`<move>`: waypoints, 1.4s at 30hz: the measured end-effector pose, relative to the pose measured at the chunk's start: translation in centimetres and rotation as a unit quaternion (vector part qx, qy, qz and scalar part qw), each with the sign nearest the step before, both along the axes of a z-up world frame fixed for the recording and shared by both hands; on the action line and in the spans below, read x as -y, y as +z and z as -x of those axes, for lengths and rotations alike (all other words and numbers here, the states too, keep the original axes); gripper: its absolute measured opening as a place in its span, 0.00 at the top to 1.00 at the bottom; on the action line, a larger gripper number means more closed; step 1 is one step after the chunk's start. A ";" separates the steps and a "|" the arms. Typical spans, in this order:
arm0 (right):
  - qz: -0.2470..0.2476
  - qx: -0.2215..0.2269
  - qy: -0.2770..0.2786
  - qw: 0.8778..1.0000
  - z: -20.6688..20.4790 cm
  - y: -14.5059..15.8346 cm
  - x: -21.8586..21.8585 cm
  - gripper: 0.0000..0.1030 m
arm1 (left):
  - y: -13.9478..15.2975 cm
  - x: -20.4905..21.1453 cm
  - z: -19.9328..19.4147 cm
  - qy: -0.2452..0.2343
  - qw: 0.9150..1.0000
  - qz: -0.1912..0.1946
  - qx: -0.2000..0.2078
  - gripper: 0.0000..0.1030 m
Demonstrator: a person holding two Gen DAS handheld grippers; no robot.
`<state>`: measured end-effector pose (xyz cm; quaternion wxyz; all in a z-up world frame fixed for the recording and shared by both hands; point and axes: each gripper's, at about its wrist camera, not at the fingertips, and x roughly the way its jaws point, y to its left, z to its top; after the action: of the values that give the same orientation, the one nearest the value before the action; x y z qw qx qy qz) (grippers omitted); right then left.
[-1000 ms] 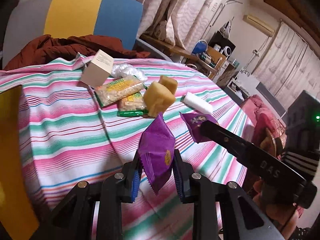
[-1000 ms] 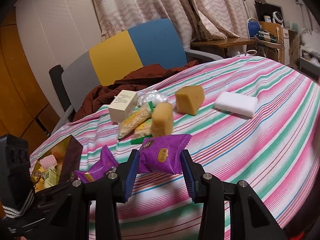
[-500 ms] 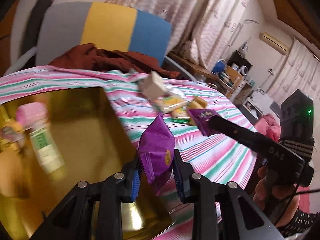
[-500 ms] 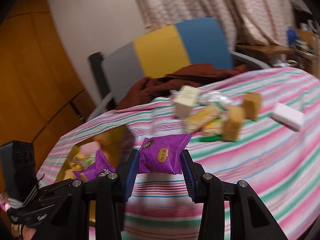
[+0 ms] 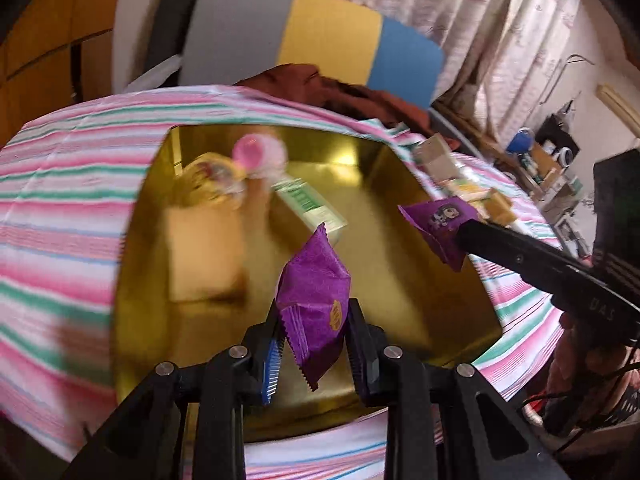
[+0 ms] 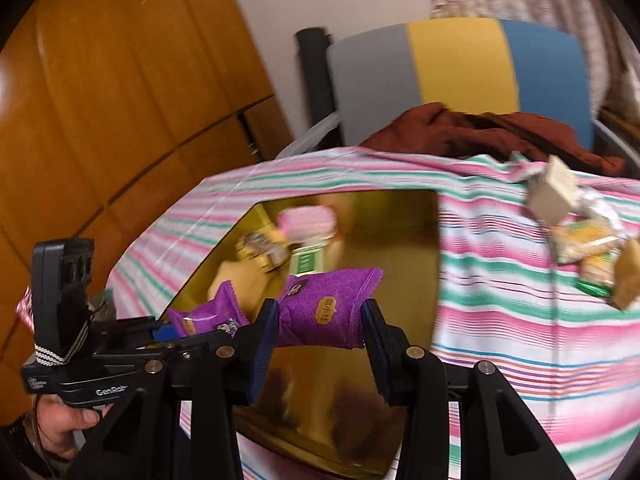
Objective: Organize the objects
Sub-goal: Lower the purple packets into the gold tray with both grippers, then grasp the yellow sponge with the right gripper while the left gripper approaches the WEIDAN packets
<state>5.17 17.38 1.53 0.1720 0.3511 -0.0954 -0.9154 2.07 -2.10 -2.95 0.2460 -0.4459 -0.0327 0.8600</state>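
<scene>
My left gripper (image 5: 312, 344) is shut on a purple snack packet (image 5: 314, 300), held upright over the gold tin box (image 5: 400, 280). My right gripper (image 6: 320, 328) is shut on a second purple packet (image 6: 328, 308), held flat above the same gold box (image 6: 404, 232). From the left wrist view the right gripper's packet (image 5: 440, 224) hangs over the box's right rim. From the right wrist view the left gripper's packet (image 6: 212, 314) shows at the left. The box holds a pink item (image 5: 260, 156), a green-and-white carton (image 5: 312, 206), a yellow packet (image 5: 208, 180) and a tan block (image 5: 204, 256).
The striped tablecloth (image 6: 500, 312) carries a beige carton (image 6: 554, 196), snack packets (image 6: 588, 236) and a yellow sponge (image 6: 628, 280) to the right of the box. A chair (image 6: 460, 76) with brown cloth (image 6: 480, 132) stands behind the table. A hand (image 6: 68, 424) holds the left gripper.
Both grippers have swung left from the loose snacks to above the gold box, each keeping its purple packet. The box now fills the middle of both views.
</scene>
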 end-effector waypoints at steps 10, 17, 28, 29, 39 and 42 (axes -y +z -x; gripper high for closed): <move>-0.002 0.046 0.072 0.996 1.0 -2.2 5.7 0.52 | -1.2 2.7 -0.3 0.045 0.998 0.042 0.013 0.71; 0.008 0.049 0.081 0.995 0.3 -2.5 6.5 0.41 | -0.2 4.4 -0.4 0.100 0.995 0.030 0.002 0.54; 0.026 0.037 0.044 0.998 -0.4 -2.0 4.4 0.36 | 2.6 4.7 -1.0 0.131 0.990 -0.021 -0.044 0.52; 0.025 0.035 0.042 0.998 -0.4 -2.0 4.3 0.36 | 2.6 4.5 -1.0 0.127 0.991 -0.023 -0.044 0.52; 0.038 0.022 -0.012 0.999 -0.5 -1.3 0.4 0.34 | 2.9 -0.1 -0.7 0.070 0.997 -0.027 -0.037 0.52; 0.042 0.019 -0.031 0.998 -0.7 -1.2 -1.1 0.34 | 3.1 -1.6 -0.7 0.052 0.998 -0.025 -0.038 0.52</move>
<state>5.83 18.46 0.35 0.1563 0.3578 -0.1480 -0.9087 2.75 -0.52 0.14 0.2131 -0.4043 -0.0674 0.8869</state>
